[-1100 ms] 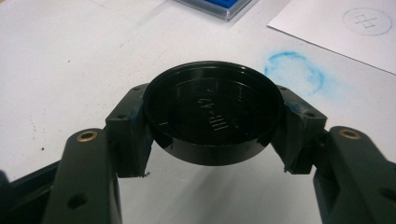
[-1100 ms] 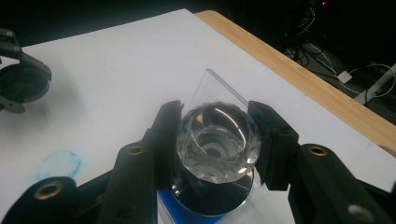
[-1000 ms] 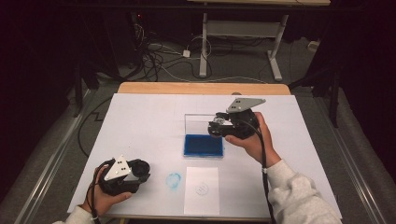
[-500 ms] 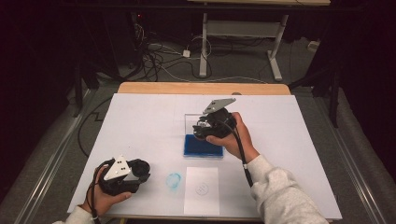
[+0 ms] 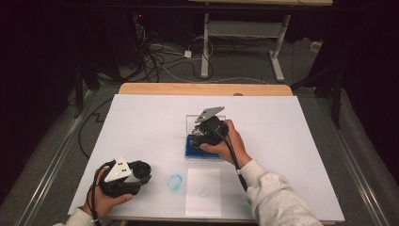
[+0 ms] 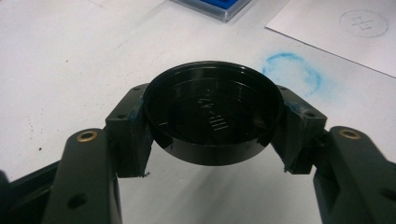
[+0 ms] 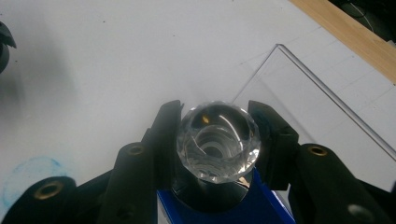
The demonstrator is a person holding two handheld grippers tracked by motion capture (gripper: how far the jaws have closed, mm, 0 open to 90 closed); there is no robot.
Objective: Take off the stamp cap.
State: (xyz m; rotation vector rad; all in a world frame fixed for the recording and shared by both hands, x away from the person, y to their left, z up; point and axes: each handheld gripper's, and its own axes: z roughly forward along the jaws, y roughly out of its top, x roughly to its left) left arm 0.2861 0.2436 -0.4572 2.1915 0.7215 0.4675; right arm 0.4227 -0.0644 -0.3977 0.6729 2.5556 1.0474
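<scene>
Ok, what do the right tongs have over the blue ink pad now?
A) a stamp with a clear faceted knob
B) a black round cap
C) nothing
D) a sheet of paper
A: in the right gripper view the right tongs clamp the stamp by its clear faceted knob, right above the blue ink pad.

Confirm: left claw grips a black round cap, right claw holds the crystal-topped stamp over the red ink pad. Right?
Not quite: the ink pad is blue, not red, as the high view shows. The rest stands: the left claw grips the black round cap, and the right claw holds the crystal-topped stamp over the pad.
</scene>
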